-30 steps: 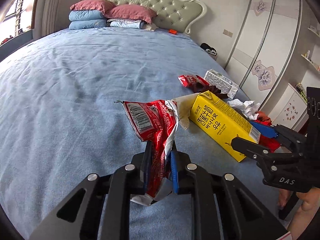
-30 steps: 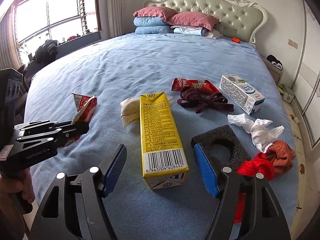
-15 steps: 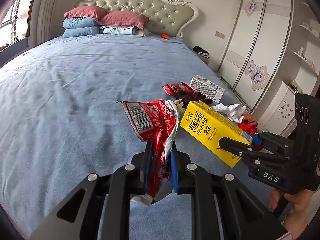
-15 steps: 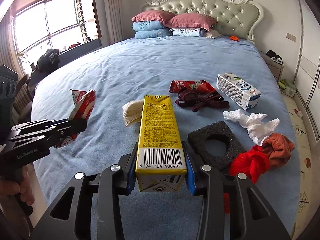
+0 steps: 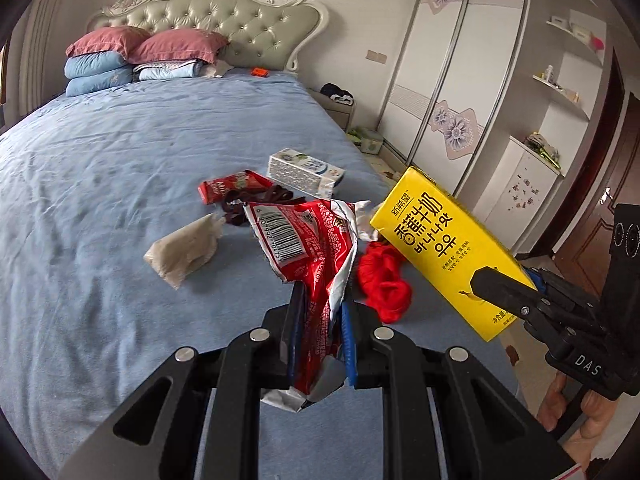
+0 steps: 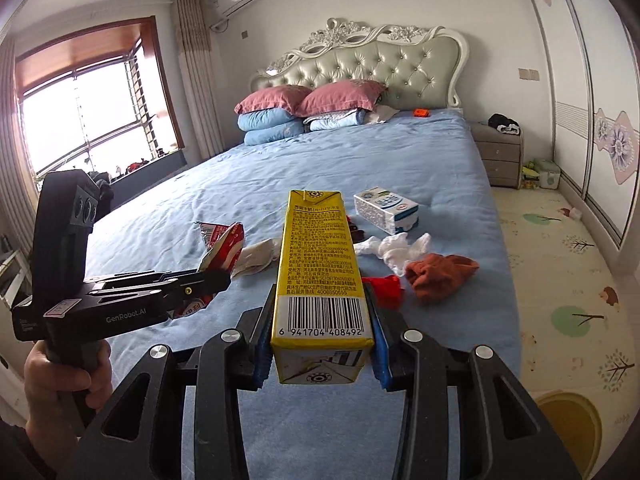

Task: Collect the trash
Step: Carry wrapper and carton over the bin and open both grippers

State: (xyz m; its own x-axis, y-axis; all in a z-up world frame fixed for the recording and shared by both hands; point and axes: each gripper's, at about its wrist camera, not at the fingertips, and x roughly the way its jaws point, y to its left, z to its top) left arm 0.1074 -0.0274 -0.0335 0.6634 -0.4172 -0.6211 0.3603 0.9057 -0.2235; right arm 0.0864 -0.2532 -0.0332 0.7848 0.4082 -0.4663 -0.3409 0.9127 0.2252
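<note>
Left gripper (image 5: 318, 308): fingers closed on a torn red snack wrapper (image 5: 308, 240), held upright above the bed (image 5: 100, 208); barcode panel faced the camera.
Right gripper (image 6: 322, 322): fingers clamped both sides of a yellow banana milk carton (image 6: 320, 264), base toward the camera, carton lifted clear of the sheet.
Carton, from the left wrist view: at 3 o'clock of the wrapper, tilted, top corner at the wrapper's edge; contact could not be told.
Trash left on the bed: white-and-blue milk carton (image 5: 306, 172) at 12 o'clock of the wrapper; second red wrapper (image 5: 228, 188) at 11 o'clock, touching a dark maroon strap tangle (image 5: 240, 208); crumpled white tissue (image 6: 394, 248) at 2 o'clock of the yellow carton.
Cloth nearby: beige sock-like piece (image 5: 184, 248) at 9 o'clock of the wrapper, red cloth (image 5: 384, 280) just right of it, rust-orange cloth (image 6: 440, 272); whether these count as trash was unclear.
Step in hand (judgement): both pickups done, the carry-off phase.
Bin: none in either view.
Next move calls for: carrying both loads to a receptacle, firm grip on the thin wrapper, then returning for the milk carton, wrapper and tissue.
</note>
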